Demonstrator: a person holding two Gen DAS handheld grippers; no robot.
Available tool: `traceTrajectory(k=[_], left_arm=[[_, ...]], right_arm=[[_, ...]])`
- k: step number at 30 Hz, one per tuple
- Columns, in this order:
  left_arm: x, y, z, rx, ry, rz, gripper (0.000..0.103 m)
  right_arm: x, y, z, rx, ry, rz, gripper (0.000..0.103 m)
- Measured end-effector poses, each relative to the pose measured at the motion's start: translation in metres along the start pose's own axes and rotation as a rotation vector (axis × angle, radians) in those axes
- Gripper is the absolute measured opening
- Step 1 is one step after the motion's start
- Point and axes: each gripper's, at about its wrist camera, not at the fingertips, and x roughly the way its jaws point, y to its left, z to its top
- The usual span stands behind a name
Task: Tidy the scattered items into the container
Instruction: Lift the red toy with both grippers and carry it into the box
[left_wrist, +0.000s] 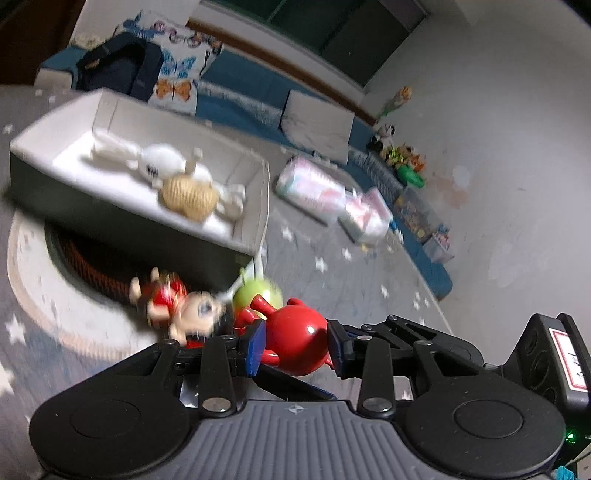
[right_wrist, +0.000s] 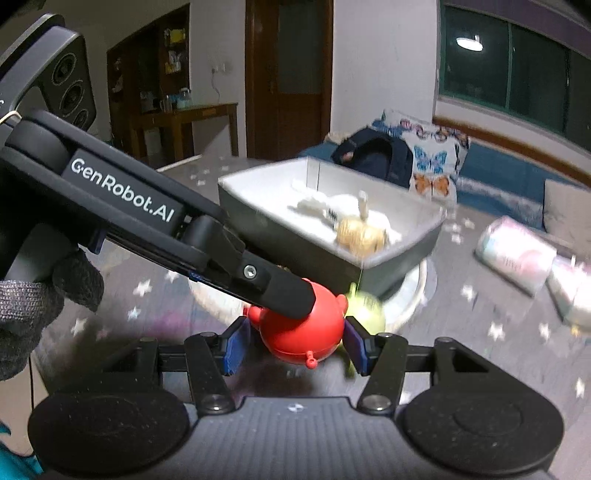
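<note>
Container (left_wrist: 243, 206) with two toys, three outside

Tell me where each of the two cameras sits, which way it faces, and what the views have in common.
Left wrist: sits on the left gripper, looking along its blue-padded fingers, which flank a red toy; grey bin beyond.
Right wrist: sits on the right gripper, facing the same red toy; the left gripper crosses in from the left, with a gloved hand.
Shared: red toy, green ball, grey bin with a white plush rabbit, butterfly pillow.
</note>
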Motion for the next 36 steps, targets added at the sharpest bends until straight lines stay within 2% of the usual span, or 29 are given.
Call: traceTrajectory(k=[8,17,26,36], left_arm=[[-0.003,0.018,0.05,-0.017,-0.092,0.016,0.038],[0.011,0.055,0.097,-0.052,-0.113,0.056,0.038],[0.034,0.107,0.127,-0.14,-0.079,0.099,0.038],[0.065,0.154,0.146,-0.223,-0.03,0.135,0.038]], right_arm=[[0.031,-0.01,0.052,-0.045,-0.051,0.003,0.056],[0.091,-0.022,0.094,-0.076,-0.031,0.033,0.056],[0.161,-0.032,0.119,-0.05,0.067,0.098,0.056],[0.227,-0.043,0.132,-0.048,0.21,0.149,0.056]])
